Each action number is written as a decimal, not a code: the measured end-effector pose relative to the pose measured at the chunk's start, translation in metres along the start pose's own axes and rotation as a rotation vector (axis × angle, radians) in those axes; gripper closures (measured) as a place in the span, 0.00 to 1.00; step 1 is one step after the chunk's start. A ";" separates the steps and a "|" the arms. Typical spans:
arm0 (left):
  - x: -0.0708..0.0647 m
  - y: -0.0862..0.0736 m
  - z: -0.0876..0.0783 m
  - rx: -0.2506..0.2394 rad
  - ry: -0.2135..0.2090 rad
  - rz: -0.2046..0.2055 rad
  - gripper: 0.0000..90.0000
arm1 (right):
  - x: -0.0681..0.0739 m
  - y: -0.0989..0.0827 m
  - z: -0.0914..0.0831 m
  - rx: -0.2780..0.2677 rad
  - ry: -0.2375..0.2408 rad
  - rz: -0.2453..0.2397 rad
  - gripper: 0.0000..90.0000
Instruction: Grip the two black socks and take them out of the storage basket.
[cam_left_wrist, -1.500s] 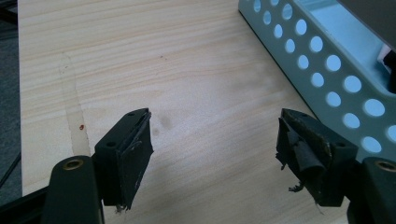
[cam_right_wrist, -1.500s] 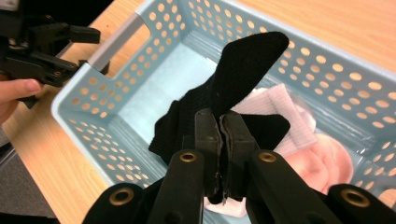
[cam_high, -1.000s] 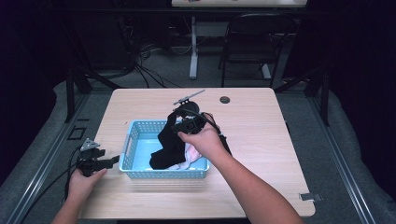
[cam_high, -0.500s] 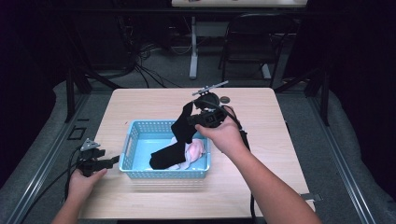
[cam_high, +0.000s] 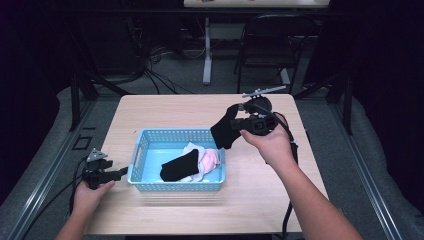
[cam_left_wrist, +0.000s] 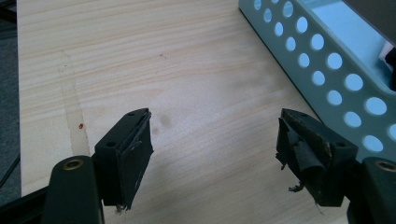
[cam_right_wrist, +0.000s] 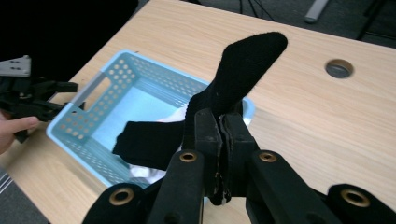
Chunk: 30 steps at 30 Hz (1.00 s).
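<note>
Your left tongs (cam_high: 120, 173) gape wide and hold nothing, just left of the blue basket (cam_high: 142, 147) on the table (cam_high: 165, 112). Beyond the basket's right end, your right tongs (cam_high: 239, 121) clamp a black sock (cam_high: 223, 131), lifted above the table.

The black sock (cam_high: 223, 131) hung limp above the blue basket's (cam_high: 172, 186) right rim — lifted clear, toe drooping, pinched at one end.
</note>
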<state>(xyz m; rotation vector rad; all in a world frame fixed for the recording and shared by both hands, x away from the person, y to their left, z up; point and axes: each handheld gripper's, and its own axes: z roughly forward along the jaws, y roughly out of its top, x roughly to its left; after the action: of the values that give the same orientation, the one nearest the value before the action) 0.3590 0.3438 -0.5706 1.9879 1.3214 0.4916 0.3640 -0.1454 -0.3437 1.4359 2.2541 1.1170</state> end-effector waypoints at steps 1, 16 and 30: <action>0.000 0.000 0.000 0.001 0.001 0.001 0.29 | -0.004 -0.002 -0.001 0.005 -0.007 0.008 0.96; -0.001 0.000 0.001 0.006 0.000 0.002 0.29 | -0.044 -0.041 0.030 0.056 -0.048 0.110 0.96; -0.001 0.000 0.001 0.005 0.001 0.003 0.29 | -0.078 -0.074 0.060 0.126 -0.109 0.184 0.96</action>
<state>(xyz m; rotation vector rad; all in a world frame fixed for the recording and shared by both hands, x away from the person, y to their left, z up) 0.3589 0.3429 -0.5715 1.9943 1.3222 0.4908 0.3866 -0.2004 -0.4517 1.7396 2.1876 0.9350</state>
